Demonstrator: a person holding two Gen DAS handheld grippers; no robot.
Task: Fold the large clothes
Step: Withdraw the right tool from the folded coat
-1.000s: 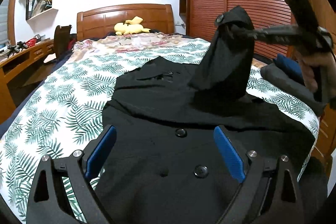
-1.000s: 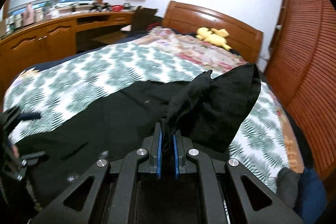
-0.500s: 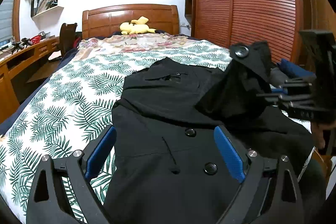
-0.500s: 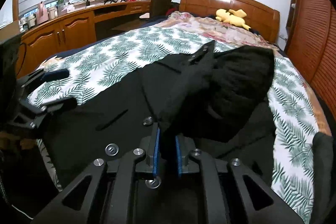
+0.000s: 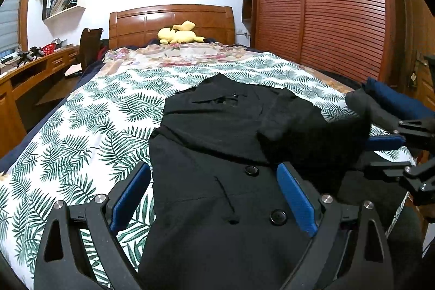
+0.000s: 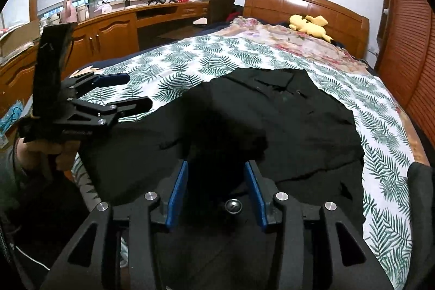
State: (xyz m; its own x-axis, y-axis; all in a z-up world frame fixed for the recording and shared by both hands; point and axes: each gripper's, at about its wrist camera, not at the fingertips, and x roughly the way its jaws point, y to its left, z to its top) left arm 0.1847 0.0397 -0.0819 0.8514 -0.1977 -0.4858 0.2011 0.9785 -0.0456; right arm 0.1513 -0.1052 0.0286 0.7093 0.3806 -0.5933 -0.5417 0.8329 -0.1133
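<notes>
Both grippers are released — the right gripper [image 6: 216, 188] has its blue pads [image 6: 178, 188] spread with dark cloth between them but not pinched, and the left gripper [image 5: 213, 199] hangs wide apart over the buttons [image 5: 251, 170]. The coat [image 5: 217, 143] lies front-up on the bed [image 5: 81, 132], collar toward 12 o'clock, with one sleeve [image 5: 293, 124] folded across the chest at about 2 o'clock. The sleeve fold looks done on that side; the next move likely calls for pinching the opposite edge near 9 o'clock — low and close to the cloth.
</notes>
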